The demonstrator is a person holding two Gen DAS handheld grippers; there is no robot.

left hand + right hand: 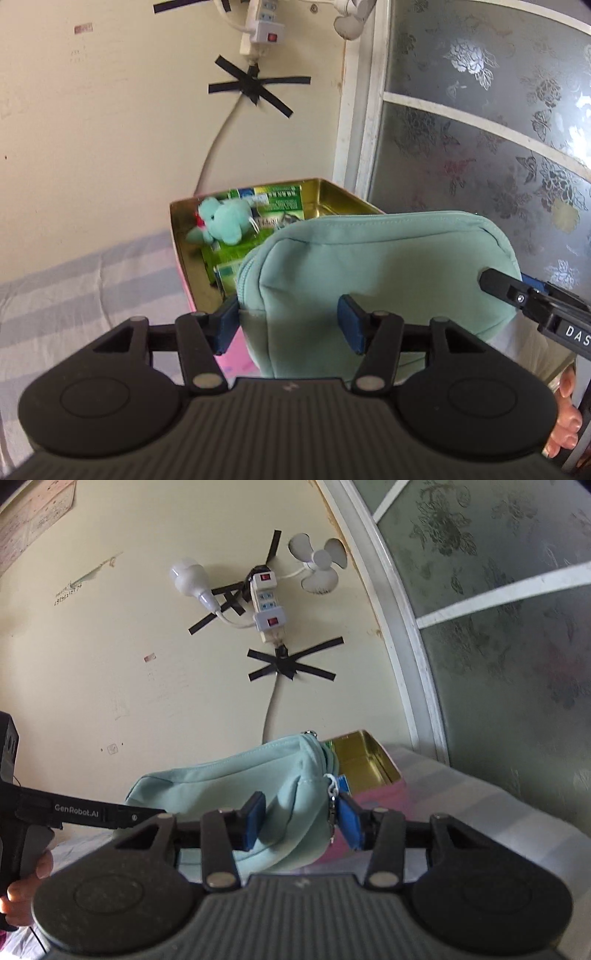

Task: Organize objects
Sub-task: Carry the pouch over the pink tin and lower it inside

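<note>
One mint-green fabric zip pouch (369,266), centre frame, is pinched at opposite ends by both the left gripper (290,323) and right gripper (301,821). Behind it, one open gold-lined pink tin box (332,192) holds one teal plush toy (225,221) on several green cartons (280,206).

Both tongs clamped on the mint-green fabric zip pouch (376,266)

The left tongs (290,323) grip the pouch's near lower corner, blue pads pressed into the fabric. The right tongs (301,821) pinch its opposite end beside the zipper pull. Bare fingers (565,417) of the person's hand wrap the right tongs' handle, below the pouch.
</note>
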